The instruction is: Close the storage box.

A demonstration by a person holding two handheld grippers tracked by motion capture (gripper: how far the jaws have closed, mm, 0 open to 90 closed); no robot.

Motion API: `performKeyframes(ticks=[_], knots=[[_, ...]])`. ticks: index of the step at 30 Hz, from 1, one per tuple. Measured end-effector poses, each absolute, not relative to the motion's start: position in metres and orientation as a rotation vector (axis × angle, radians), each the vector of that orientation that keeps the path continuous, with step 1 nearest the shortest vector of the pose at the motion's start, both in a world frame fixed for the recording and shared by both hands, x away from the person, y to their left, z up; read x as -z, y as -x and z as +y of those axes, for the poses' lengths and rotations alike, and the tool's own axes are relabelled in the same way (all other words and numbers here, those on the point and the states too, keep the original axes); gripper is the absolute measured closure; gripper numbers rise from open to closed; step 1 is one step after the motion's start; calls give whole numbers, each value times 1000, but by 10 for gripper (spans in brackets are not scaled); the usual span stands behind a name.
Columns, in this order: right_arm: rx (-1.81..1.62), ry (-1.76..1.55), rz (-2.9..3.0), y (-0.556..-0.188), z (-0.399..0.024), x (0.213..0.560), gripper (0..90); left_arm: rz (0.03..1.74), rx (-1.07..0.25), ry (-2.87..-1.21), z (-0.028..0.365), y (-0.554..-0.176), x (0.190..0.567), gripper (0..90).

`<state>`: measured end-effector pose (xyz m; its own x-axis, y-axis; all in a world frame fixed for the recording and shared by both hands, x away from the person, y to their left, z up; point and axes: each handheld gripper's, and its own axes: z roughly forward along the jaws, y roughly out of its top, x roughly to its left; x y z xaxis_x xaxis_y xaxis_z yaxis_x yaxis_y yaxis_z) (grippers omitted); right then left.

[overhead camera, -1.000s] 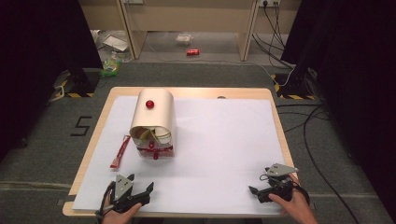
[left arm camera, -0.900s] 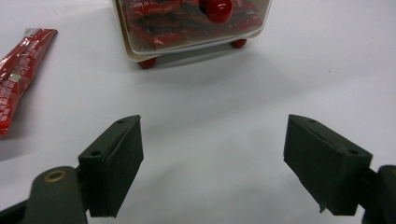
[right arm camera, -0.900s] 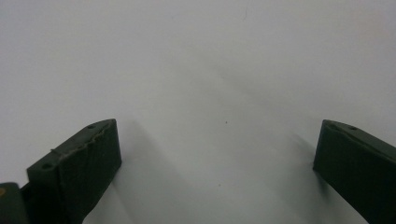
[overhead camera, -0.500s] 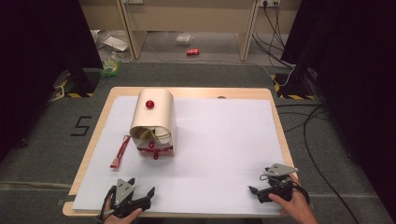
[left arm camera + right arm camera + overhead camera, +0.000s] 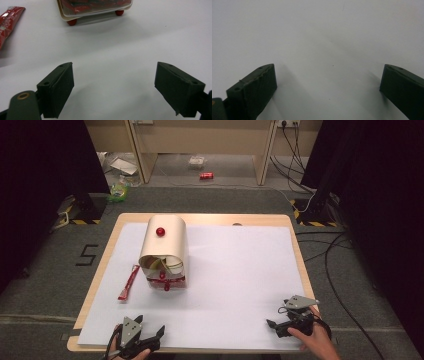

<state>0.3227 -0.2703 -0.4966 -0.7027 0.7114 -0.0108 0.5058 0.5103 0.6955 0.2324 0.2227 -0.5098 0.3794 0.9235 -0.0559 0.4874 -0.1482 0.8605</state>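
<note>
A cream bread-box-shaped container (image 5: 164,250) with a red knob on top and red feet stands left of the middle of the white sheet (image 5: 240,270). Its open front shows packets inside; the left gripper view catches its lower edge (image 5: 95,10). A red packet (image 5: 129,281) lies flat to its left, also seen as the red packet (image 5: 7,22). My left gripper (image 5: 150,336) sits open at the near left edge, well short of the container. My right gripper (image 5: 275,326) rests open near the front right, over bare white sheet (image 5: 324,37).
The wooden table (image 5: 200,219) carries the sheet. Beyond it on the floor lie a red can (image 5: 206,176), a green item (image 5: 119,190) and cables (image 5: 320,245). Dark curtains stand at both sides.
The left gripper has drawn back slightly toward the near edge of the table. The right gripper and the container have stayed put.
</note>
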Motion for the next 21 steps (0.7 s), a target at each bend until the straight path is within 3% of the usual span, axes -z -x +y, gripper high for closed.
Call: performKeyframes(ticks=[21], knots=[[-989, -1020, 2460, -323, -270, 497, 13, 1231, -662, -1838, 220, -215, 516, 153]])
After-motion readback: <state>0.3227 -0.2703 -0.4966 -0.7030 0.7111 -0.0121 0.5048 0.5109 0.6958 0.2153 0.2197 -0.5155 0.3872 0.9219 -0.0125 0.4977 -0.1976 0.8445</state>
